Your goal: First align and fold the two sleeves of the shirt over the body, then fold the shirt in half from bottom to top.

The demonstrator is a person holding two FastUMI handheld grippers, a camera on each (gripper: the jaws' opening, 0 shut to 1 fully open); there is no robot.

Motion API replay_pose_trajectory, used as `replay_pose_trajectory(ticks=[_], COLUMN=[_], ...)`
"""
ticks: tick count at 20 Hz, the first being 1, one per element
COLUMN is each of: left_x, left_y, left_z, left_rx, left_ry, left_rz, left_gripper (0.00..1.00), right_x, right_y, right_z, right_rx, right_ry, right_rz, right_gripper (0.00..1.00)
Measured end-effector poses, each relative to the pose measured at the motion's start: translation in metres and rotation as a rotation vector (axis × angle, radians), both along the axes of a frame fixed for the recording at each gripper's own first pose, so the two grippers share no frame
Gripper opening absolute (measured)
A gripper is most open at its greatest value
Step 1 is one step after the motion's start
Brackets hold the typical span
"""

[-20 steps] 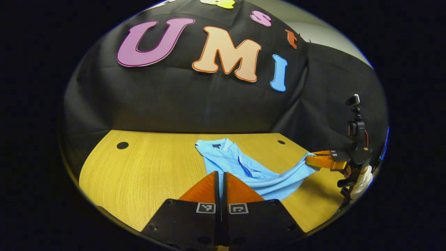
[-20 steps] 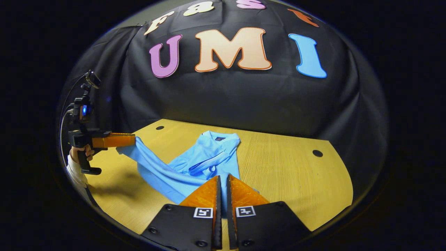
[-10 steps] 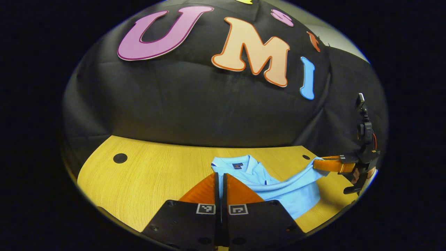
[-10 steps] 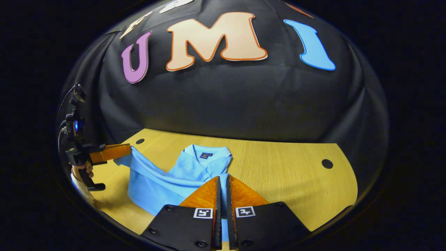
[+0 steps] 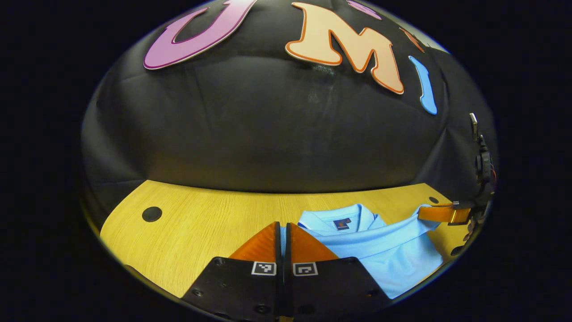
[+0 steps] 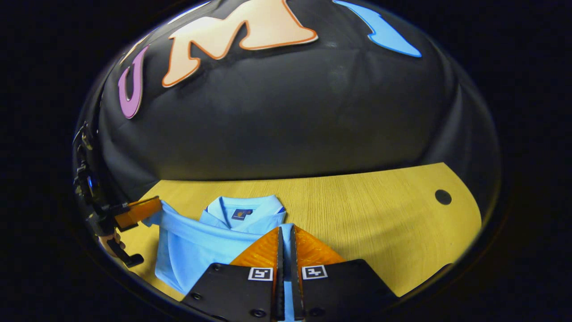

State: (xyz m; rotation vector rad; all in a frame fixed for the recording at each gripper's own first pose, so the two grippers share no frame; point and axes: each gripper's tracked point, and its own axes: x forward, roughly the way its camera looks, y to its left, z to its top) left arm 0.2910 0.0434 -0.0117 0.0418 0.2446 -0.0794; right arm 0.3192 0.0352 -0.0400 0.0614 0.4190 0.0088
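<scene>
Gripping the light-blue shirt (image 5: 393, 255) at two corners, we had both grippers pinched down to a thin slit with fabric between the fingers. In the left gripper view, the left gripper (image 5: 283, 237) had a strip of blue cloth showing in the slit between its fingers, so it was clamped on the shirt. Same in the right gripper view: the right gripper (image 6: 285, 243) had blue cloth running down the narrow gap, clamped too.

The shirt lay on the wooden table (image 5: 201, 223), collar (image 6: 243, 210) toward the booth wall and its label patch facing up. The raised edge of fabric stretched taut between the two grippers, just short of the collar, with the rest of the shirt flat on the table beneath.

We also saw the right gripper at the far right of the left gripper view, holding a shirt corner off the table. The left gripper showed likewise at the left edge of the right gripper view, with a hand (image 6: 109, 243) on its grip.

Round holes (image 5: 151, 213) sat in the tabletop, well apart from the shirt.
</scene>
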Motion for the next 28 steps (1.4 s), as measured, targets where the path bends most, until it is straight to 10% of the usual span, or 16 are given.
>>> replay_pose_trajectory(ticks=[2, 5, 8, 9, 28], left_x=[0.002, -0.007, -0.021, -0.028, -0.254], left_y=[0.004, 0.002, 0.015, 0.019, -0.004], left_z=[0.003, 0.012, 0.018, 0.022, 0.054], left_rx=[0.023, 0.004, 0.009, 0.028, -0.017], left_ry=[-0.016, -0.028, -0.036, -0.043, -0.157], left_rz=[0.032, 0.040, 0.086, 0.097, 0.036], left_gripper=[0.00, 0.09, 0.94, 0.97, 0.96], right_x=[0.005, -0.005, -0.024, -0.033, -0.261], right_y=[-0.002, 0.000, 0.004, 0.007, 0.022], right_z=[-0.001, -0.003, 0.002, 0.007, 0.060], right_rx=[0.042, 0.076, 0.074, 0.079, -0.016], right_ry=[-0.004, 0.028, 0.018, 0.011, -0.255], right_rz=[-0.006, 0.027, 0.069, 0.083, 0.238], right_gripper=[0.09, 0.46, 0.96, 0.99, 0.98])
